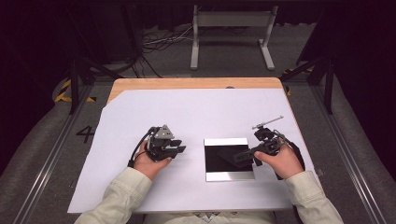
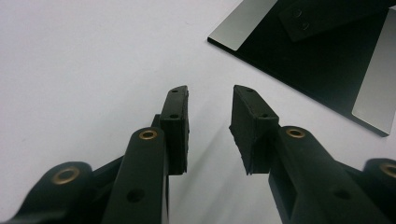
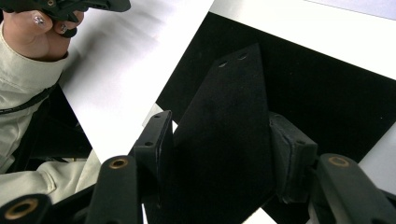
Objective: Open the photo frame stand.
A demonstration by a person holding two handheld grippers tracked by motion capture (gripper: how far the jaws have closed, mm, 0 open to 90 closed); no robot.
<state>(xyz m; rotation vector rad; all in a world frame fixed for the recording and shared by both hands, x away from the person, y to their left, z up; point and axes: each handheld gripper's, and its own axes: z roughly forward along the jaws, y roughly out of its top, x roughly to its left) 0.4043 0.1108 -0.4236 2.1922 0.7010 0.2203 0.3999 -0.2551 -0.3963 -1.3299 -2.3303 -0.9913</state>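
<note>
A square black plate [image 1: 215, 163] with a silver strip along its far and near edges lies on the white sheet, right of centre. My right gripper [image 1: 250, 154] comes in from the plate's right side and is shut on a flat black strip [image 1: 237, 156] with two small holes at its tip, held over the plate. In the right gripper view the strip [image 3: 224, 140] spans the gap from one pad to the other, above the plate [image 3: 327, 93]. My left gripper [image 1: 181, 149] rests left of the plate, open, with nothing between its fingers [image 2: 175, 121]. The plate [image 2: 327, 65] and strip [image 2: 322, 16] lie beyond it.
A white sheet [image 1: 196, 112] covers most of the wooden table [image 1: 187, 83]. A thin metal rod [image 1: 268, 122] sticks out beside the right gripper. On the floor past the table stand a white metal frame [image 1: 231, 21] and loose cables [image 1: 159, 39].
</note>
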